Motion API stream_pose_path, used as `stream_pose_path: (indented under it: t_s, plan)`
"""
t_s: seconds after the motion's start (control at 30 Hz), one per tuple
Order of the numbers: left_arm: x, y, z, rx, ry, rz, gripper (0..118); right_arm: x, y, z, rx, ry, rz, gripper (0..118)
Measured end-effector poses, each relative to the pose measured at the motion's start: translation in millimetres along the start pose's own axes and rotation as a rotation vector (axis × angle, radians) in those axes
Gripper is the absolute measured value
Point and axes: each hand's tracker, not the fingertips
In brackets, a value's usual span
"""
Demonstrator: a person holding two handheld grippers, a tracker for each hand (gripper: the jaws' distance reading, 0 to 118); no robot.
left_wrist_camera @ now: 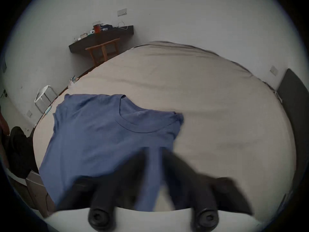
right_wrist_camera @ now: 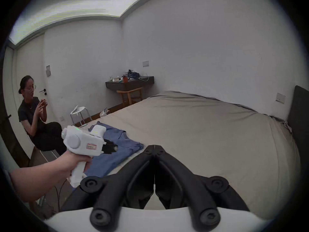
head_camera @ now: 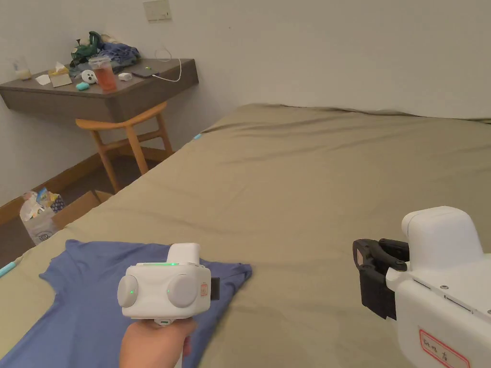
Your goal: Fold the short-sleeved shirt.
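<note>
A blue short-sleeved shirt [head_camera: 86, 306] lies spread flat at the near left corner of the tan bed [head_camera: 311, 182], its round neckline toward the middle of the bed. In the left gripper view the shirt [left_wrist_camera: 93, 135] spreads ahead with the collar in sight. A hand holds my left gripper [head_camera: 215, 287] in the air over the shirt's right side. Its jaws [left_wrist_camera: 153, 150] are blurred, with a narrow gap through which the blue cloth shows. My right gripper [head_camera: 362, 268] hovers above bare sheet to the right of the shirt. Its jaws [right_wrist_camera: 154, 149] meet with nothing between them. The left gripper [right_wrist_camera: 111, 147] shows there too.
A dark wall shelf [head_camera: 120, 96] with clutter and a wooden stool [head_camera: 129, 129] under it stand at the far left. A bag [head_camera: 38, 211] and a cardboard box [head_camera: 76, 206] sit on the floor. A person [right_wrist_camera: 36, 118] sits left of the bed beside a white stool [right_wrist_camera: 80, 111].
</note>
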Motion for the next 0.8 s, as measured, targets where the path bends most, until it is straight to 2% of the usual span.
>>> stream_pose_path:
  t_s: [0.03, 0.07, 0.1, 0.13, 0.3, 0.37, 0.4, 0.47, 0.5, 0.53, 0.57, 0.6, 0.7, 0.8]
  plan:
    - [0, 0, -14, 0.002, 0.002, 0.0, 111, 1, -4, -2, -0.002, 0.003, -0.012, 3]
    - [-1, -2, -25, -0.059, -0.008, -0.031, 118, 3, -7, -6, -0.009, 0.001, -0.024, 3]
    - [-2, 3, -26, 0.055, -0.004, -0.06, 118, 5, -10, -9, -0.017, -0.003, -0.034, 3]
    - [1, 2, -35, -0.026, -0.023, -0.05, 118, 8, -14, -13, -0.026, -0.004, -0.045, 3]
    - [5, -13, -76, -0.138, 0.0, -0.138, 118, 16, -25, -26, -0.081, -0.027, -0.04, 3]
    - [-4, -18, -93, -0.241, 0.038, -0.08, 118, 20, -29, -24, -0.089, -0.028, -0.031, 3]
    - [-9, -17, -91, -0.175, -0.063, 0.003, 117, 21, -31, -23, -0.091, -0.032, -0.03, 3]
    - [-19, -12, -82, -0.135, -0.002, 0.033, 109, 26, -33, -18, -0.093, -0.043, -0.038, 3]
    - [-22, -10, -76, -0.114, 0.018, 0.056, 99, 29, -34, -16, -0.093, -0.048, -0.047, 3]
    - [-29, -8, -70, -0.077, 0.031, 0.099, 78, 33, -35, -13, -0.091, -0.054, -0.063, 3]
    - [-36, -8, -68, -0.055, 0.035, 0.132, 43, 36, -34, -11, -0.089, -0.061, -0.075, 3]
    - [-49, -11, -69, -0.07, 0.05, 0.158, 2, 40, -34, -9, -0.086, -0.067, -0.085, 3]
    - [-84, -19, -70, -0.099, -0.17, 0.448, 2, 49, -31, 3, -0.063, -0.09, -0.112, 3]
    - [-102, -12, -46, 0.002, -0.269, 0.659, 2, 62, -27, 22, -0.032, -0.12, -0.147, 3]
